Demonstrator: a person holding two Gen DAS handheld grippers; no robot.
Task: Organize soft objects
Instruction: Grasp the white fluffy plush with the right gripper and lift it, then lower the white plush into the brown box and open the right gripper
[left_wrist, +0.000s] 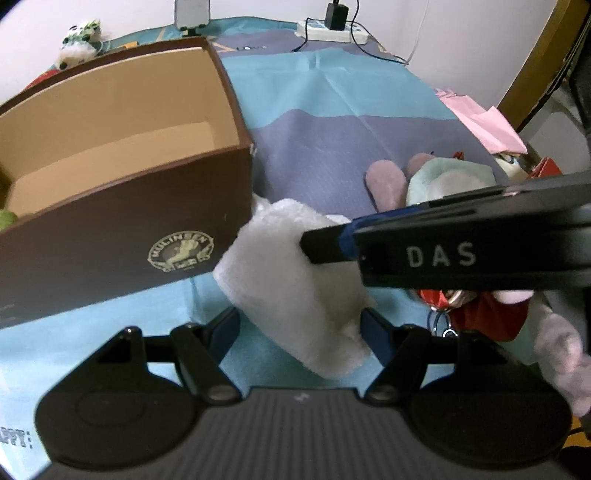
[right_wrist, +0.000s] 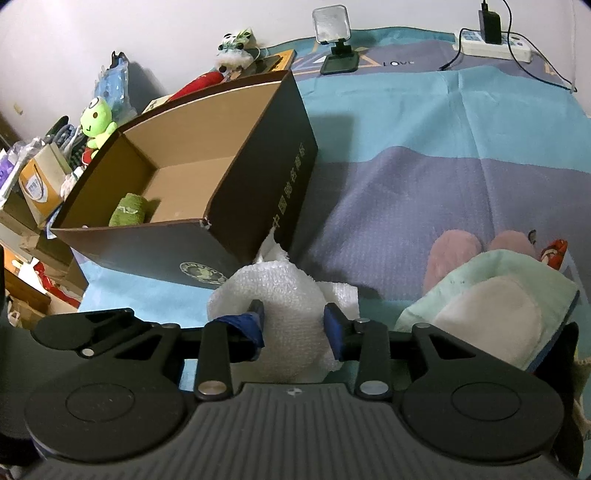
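A white fluffy towel (left_wrist: 291, 280) lies bunched on the blue cloth beside the corner of an open brown box (left_wrist: 122, 229). My left gripper (left_wrist: 299, 325) stands wide, with both fingers against the towel's sides, holding it. My right gripper (left_wrist: 310, 247) reaches in from the right over the towel's top. In the right wrist view the towel (right_wrist: 291, 295) fills the narrow gap of the right gripper (right_wrist: 293, 317), whose pads sit beside it without squeezing. A green rolled cloth (right_wrist: 129, 210) lies inside the box (right_wrist: 221, 177). A mint and pink plush (right_wrist: 491, 295) rests to the right.
A red item with a key ring (left_wrist: 476, 314) and a pink bag (left_wrist: 480, 122) lie right of the towel. A power strip (left_wrist: 332, 31), a phone stand (right_wrist: 338, 55), a frog plush (right_wrist: 96, 122) and a panda plush (right_wrist: 236, 48) line the far edge.
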